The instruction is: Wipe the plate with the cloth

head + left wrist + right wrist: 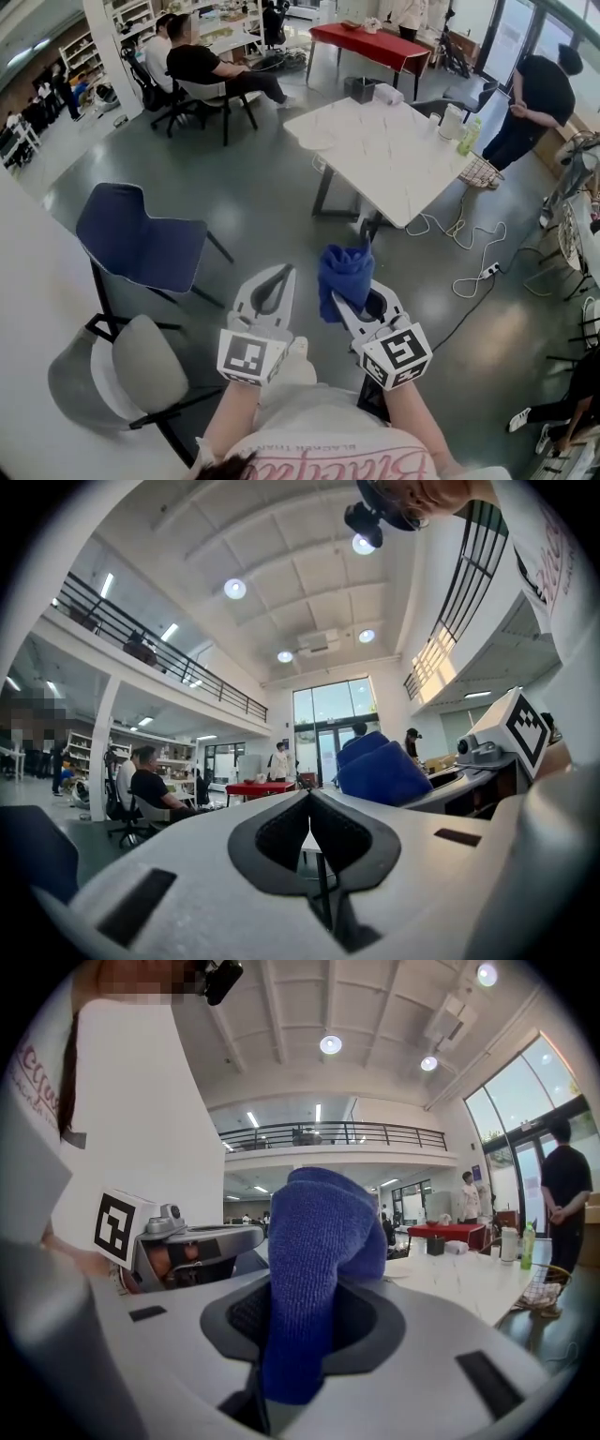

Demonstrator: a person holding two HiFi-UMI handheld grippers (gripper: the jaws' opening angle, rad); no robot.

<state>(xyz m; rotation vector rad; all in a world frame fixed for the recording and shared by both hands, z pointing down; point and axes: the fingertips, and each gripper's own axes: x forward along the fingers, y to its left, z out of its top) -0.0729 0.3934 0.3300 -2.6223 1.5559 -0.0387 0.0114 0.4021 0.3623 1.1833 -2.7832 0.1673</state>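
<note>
My right gripper (343, 298) is shut on a blue cloth (345, 275), held in the air over the grey floor short of the white marble table (394, 178). In the right gripper view the cloth (319, 1260) stands bunched up between the jaws and hides much of what lies ahead. Beside it on the left, my left gripper (279, 274) is shut and holds nothing; its closed tips (309, 795) point level at the room. A pale round shape, maybe the plate (317, 141), lies near the table's left corner.
A blue chair (141, 239) and a grey chair (141, 367) stand to the left. Cables and a power strip (473, 272) trail on the floor right of the table. A green bottle (469, 137) and a white jug (452, 120) sit on the table's far side. People sit and stand beyond.
</note>
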